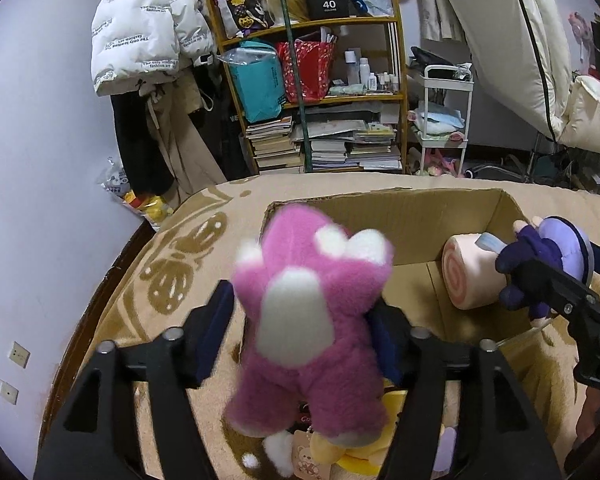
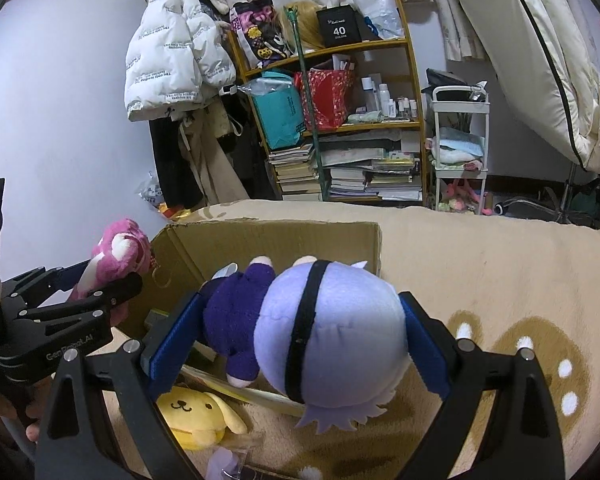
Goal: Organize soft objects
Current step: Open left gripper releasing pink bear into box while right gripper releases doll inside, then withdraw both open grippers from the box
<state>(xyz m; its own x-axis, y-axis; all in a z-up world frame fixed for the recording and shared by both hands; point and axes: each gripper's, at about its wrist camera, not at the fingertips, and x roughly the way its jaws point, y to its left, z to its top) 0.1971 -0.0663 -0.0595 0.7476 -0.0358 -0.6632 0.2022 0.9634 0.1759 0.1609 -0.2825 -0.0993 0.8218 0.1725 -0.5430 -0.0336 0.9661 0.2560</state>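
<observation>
Both toys hang over the cardboard box (image 1: 452, 216), probably ready to drop in. The left gripper (image 1: 300, 316) is clamped on the pink plush bear (image 1: 304, 312) above the box's near-left corner. The right gripper (image 2: 300, 336) squeezes the purple-haired doll (image 2: 324, 336) by its head, tilted over the box's near edge; a swirl-roll cushion (image 1: 472, 272) lies inside.

A wooden bookshelf (image 1: 312, 92) stands against the back wall, holding stacked books (image 1: 276, 146), a red bag (image 1: 308, 66), a teal bag (image 1: 258, 80) and small white bottles (image 1: 366, 74). A white puffer jacket (image 1: 140, 32) hangs to its left; a white trolley (image 1: 444, 120) stands to its right.
</observation>
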